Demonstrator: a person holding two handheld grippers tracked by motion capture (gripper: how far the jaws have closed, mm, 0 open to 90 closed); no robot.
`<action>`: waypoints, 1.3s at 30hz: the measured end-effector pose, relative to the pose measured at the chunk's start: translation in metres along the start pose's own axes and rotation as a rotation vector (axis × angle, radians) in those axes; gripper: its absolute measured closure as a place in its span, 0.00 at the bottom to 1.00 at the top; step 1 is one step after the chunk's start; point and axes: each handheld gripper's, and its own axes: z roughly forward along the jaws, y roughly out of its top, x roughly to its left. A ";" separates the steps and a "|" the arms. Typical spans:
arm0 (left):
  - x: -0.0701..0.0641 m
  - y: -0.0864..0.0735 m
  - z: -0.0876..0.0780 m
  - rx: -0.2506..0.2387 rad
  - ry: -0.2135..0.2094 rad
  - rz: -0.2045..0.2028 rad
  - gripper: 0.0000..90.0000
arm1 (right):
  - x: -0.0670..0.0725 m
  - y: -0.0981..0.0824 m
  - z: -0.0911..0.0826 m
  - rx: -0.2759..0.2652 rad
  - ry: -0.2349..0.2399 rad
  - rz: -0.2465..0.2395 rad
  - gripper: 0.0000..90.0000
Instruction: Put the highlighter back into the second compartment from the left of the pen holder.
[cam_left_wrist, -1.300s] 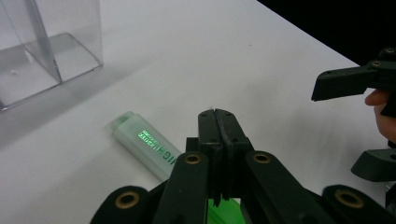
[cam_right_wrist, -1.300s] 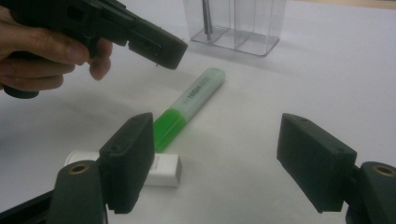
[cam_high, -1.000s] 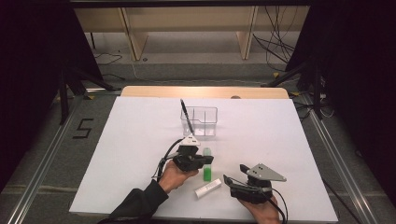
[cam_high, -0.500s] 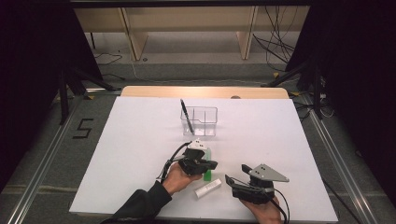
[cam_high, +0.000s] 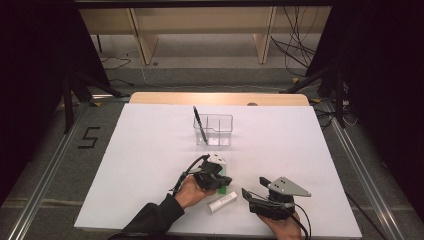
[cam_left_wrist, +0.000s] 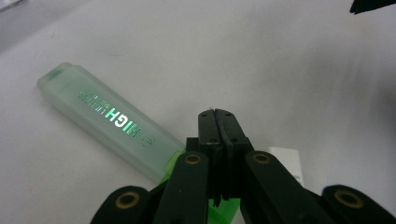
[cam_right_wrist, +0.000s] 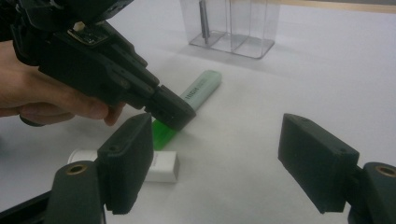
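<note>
A pale green highlighter (cam_left_wrist: 107, 116) lies flat on the white table (cam_high: 150, 150), its bright green end nearest my left gripper. My left gripper (cam_left_wrist: 217, 114) is shut, jaws pressed together with nothing between them, its tip right over that green end (cam_right_wrist: 163, 133). In the high view the left gripper (cam_high: 216, 180) covers most of the highlighter (cam_high: 225, 180). A white marker (cam_high: 222, 202) lies just in front of it. My right gripper (cam_right_wrist: 219, 140) stands open and empty, low by the front edge, pointing at the left gripper and both pens.
A clear divided container (cam_high: 215, 130) stands mid-table with a black pen (cam_high: 200, 125) upright in its left compartment. The table's front edge (cam_high: 215, 235) runs close under both hands. The floor shows a dark "5" mark (cam_high: 90, 137) at the left.
My left gripper has shifted slightly toward the front edge and now sits over the highlighter's green end. The right gripper has stayed put.
</note>
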 end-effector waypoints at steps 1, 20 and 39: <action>0.000 0.000 0.000 0.002 -0.001 -0.001 0.99 | -0.001 0.000 0.000 -0.002 0.001 0.000 0.30; 0.008 -0.001 -0.008 0.058 -0.018 -0.012 0.99 | 0.000 0.001 0.001 0.001 0.006 -0.006 0.30; 0.024 -0.006 -0.027 0.142 0.016 0.001 0.99 | 0.000 0.002 0.002 0.003 0.004 -0.001 0.30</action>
